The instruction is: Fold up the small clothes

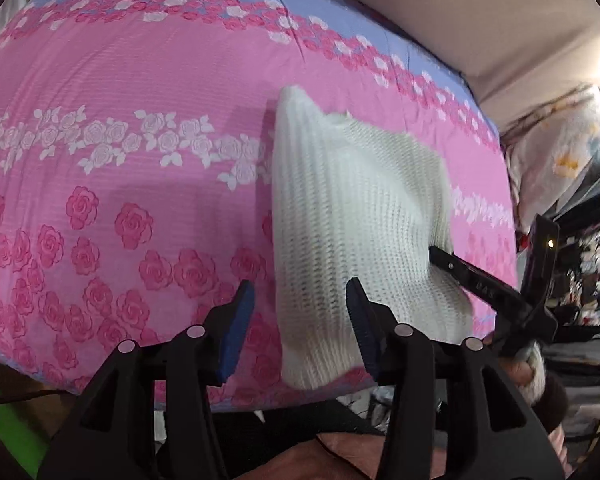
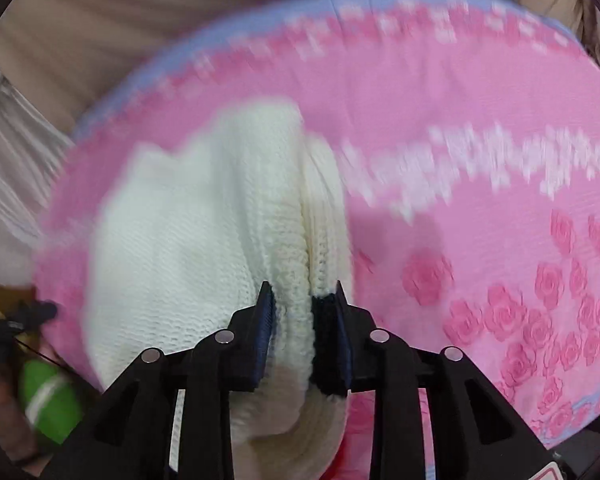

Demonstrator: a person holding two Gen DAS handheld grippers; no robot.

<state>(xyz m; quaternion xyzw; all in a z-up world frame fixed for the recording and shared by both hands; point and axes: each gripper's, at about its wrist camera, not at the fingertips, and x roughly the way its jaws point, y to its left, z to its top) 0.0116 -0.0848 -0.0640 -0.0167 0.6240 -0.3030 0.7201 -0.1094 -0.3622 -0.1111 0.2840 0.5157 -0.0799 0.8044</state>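
A white knit garment lies folded on the pink rose-print bedspread. In the left wrist view my left gripper stands open over the garment's near left edge. The edge lies between the blue pads, which do not press on it. At the right, one of the right gripper's fingers reaches into the garment's right side. In the blurred right wrist view my right gripper is shut on a thick folded edge of the white knit garment, which bulges out below the pads.
The bedspread has a blue border along its far edge, with a beige wall behind it. A pale pillow and dark clutter lie off the bed's right side. A green object sits below the bed's near left corner.
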